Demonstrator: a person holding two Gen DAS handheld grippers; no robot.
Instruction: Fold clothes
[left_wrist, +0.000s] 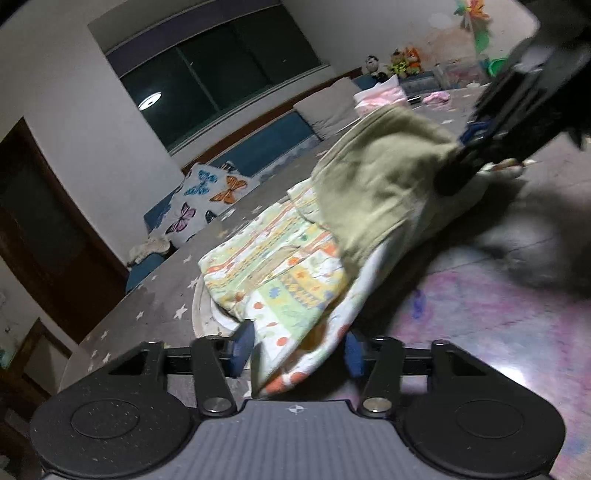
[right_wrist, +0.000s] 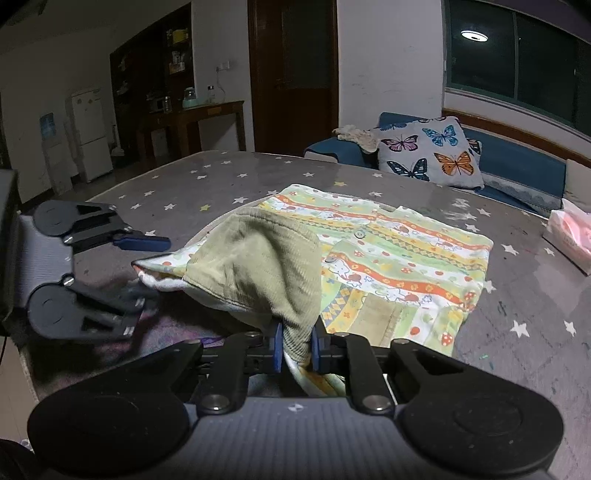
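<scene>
Fabric fills the middle of both views: a patterned child's garment (right_wrist: 399, 254) with orange, yellow and green bands lies on the star-print table cover (right_wrist: 192, 184), its near edge turned up to show an olive corduroy lining (right_wrist: 258, 266).

In the right wrist view, the left gripper (right_wrist: 147, 266) sits at the left edge of the frame, its blue-padded fingers (right_wrist: 142, 243) spread wide on either side of the garment's lifted corner, which pokes between them untouched by the upper pad. At lower centre the right gripper (right_wrist: 297, 349) is clamped tight on a bunched fold of the olive lining. A butterfly cushion (right_wrist: 432, 151) leans on a blue bench at upper right.

In the left wrist view, the left gripper (left_wrist: 299, 349) at bottom centre has its pads apart with the garment's hem hanging between them. The right gripper (left_wrist: 465, 155), upper right, pinches the olive fabric.
</scene>
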